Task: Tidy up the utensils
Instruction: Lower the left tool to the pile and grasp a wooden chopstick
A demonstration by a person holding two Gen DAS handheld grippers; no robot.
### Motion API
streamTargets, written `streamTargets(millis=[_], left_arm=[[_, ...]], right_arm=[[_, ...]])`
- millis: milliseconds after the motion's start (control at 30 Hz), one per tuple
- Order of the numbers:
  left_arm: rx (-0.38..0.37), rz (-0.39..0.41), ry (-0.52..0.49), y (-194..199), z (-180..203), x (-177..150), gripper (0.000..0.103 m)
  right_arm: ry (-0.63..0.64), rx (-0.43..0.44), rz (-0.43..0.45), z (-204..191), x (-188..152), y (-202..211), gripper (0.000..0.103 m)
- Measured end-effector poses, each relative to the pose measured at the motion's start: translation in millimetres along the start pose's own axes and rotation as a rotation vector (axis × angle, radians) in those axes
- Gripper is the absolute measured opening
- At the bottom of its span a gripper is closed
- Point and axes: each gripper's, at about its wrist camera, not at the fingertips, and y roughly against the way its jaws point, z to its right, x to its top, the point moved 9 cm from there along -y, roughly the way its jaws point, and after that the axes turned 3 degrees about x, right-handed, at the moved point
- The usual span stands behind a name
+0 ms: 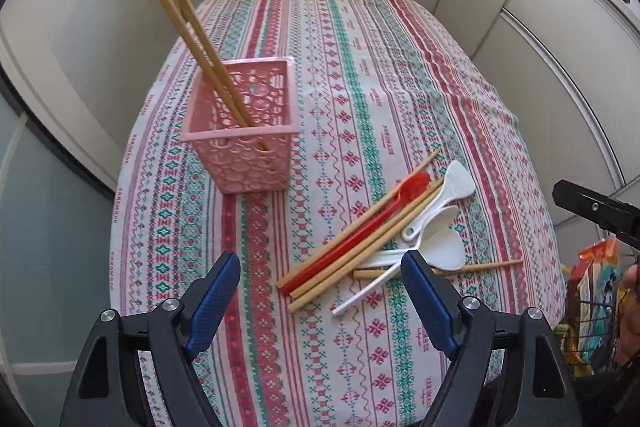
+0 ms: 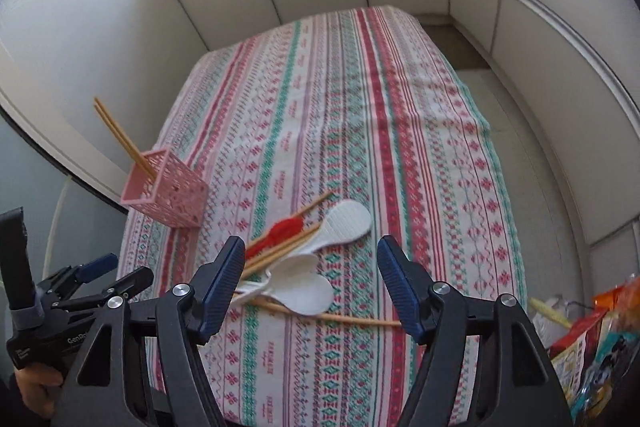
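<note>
Both the left gripper [image 1: 320, 283] and the right gripper [image 2: 312, 267] are wide and hold nothing. Two chopsticks [image 1: 192, 39] lean in the pink basket [image 1: 244, 155]

A woven cotton-like tablecloth [image 1: 360, 75] with red, green and white stitched-looking bands covers the table; its surface looks matt and slightly textured. A pink perforated plastic basket [image 1: 244, 147] has a smooth, faintly shiny finish. Pale wooden chopsticks [image 1: 188, 27] look matt and unvarnished. A glossy red plastic spoon [image 1: 372, 223] lies among white plastic rice paddles [image 2: 344, 223] with a dimpled surface. The left gripper [image 1: 320, 279] has matt black plastic arms, ribbed blue rubbery pads [image 1: 216, 291] and bright metal screws.
</note>
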Motion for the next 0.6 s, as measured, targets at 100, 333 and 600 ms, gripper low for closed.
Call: streamTargets(millis=[100, 333, 600], left_arm=[[-0.014, -0.025, -0.052, -10.2, 19.4, -3.6, 0.084], [-0.007, -0.053, -0.126, -31.9, 48.6, 17.1, 0.083], [-0.068, -0.082, -0.204, -72.9, 85.7, 52.6, 0.054]], right_arm=[[-0.064, -0.009, -0.065, 23.4, -9.9, -9.3, 0.071], [-0.184, -0.014, -0.144, 64.3, -18.5, -20.4, 0.071], [-0.222, -0.009, -0.179, 83.4, -23.2, -24.4, 0.071]])
